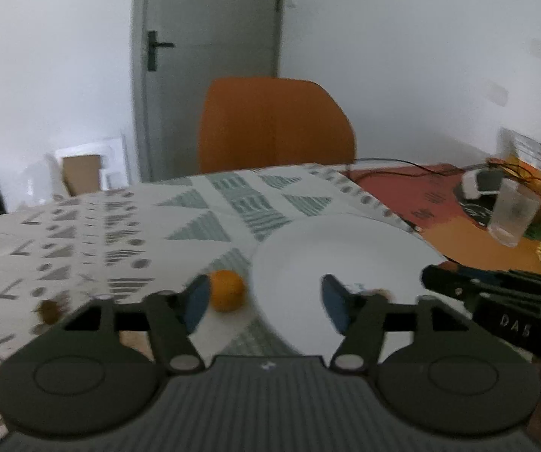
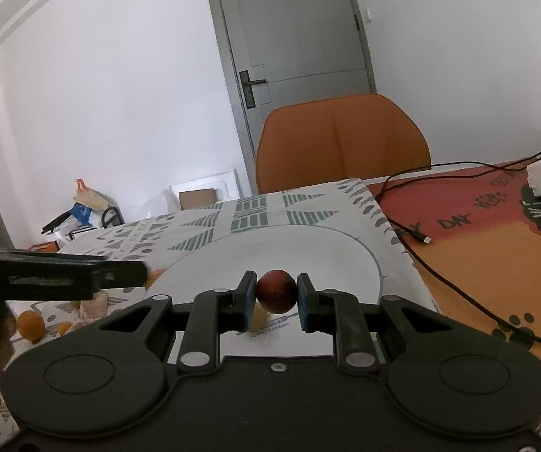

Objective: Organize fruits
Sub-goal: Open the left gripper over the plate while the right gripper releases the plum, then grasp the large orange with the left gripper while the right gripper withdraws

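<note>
- Right hand-held gripper (image 2: 275, 297): fingers clamped on a dark red fruit (image 2: 276, 289), one blue pad against each side of it.
- The red fruit is held over the near part of a white plate (image 2: 202, 263); whether it touches the plate surface cannot be told.
- Left hand-held gripper (image 1: 266, 301): fingers spread apart, nothing between them. Its right pad (image 1: 333, 303) lies over the plate (image 1: 345, 241); its left pad sits just beside an orange fruit (image 1: 226, 289).
- The orange fruit rests on the patterned cloth (image 1: 119, 233) of the counter, just left of the plate rim, outside the plate.
- A small brown object (image 1: 49, 310) lies on the cloth further left; the frame is too blurred to identify it.
- In the right wrist view, more orange fruits (image 2: 31, 324) lie on the cloth left of the plate, below the left unit's body.
- An orange chair (image 2: 342, 143) stands behind the counter; a ribbed glass (image 1: 513, 214) and a black cable (image 2: 459, 293) occupy the right side of the counter.
</note>
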